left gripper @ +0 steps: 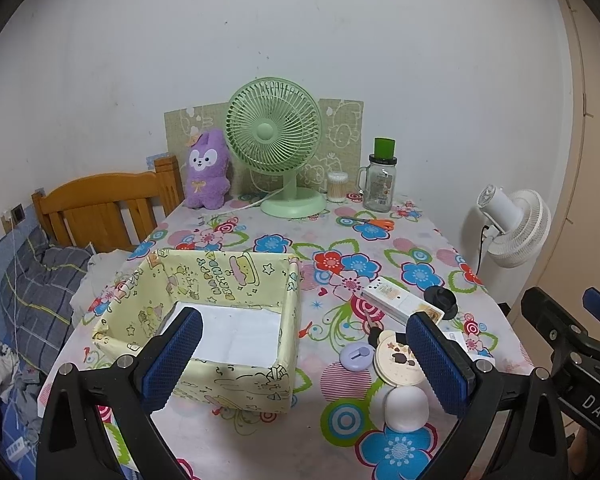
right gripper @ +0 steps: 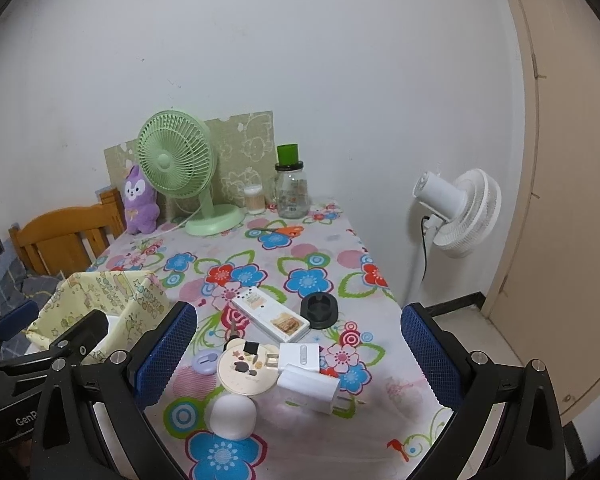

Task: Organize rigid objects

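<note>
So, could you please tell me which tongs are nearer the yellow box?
Left. The left tongs hover open just over the yellow box; the right tongs hang open over the clutter beside it.

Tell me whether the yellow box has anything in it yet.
Empty, as far as visible. The yellow box shows only its bare white bottom; the small items lie outside on the tablecloth.

The table (right gripper: 300, 248) wears a white cloth printed with blue, red and pink flowers. A pale yellow cartoon-print box (left gripper: 204, 312) sits near a white egg-shaped thing (right gripper: 233, 417), a lilac disc (right gripper: 205, 361) and a black round piece (right gripper: 319, 310). At the back stand a mint-green fan (left gripper: 274, 136) and a purple plush (left gripper: 207, 170).
</note>
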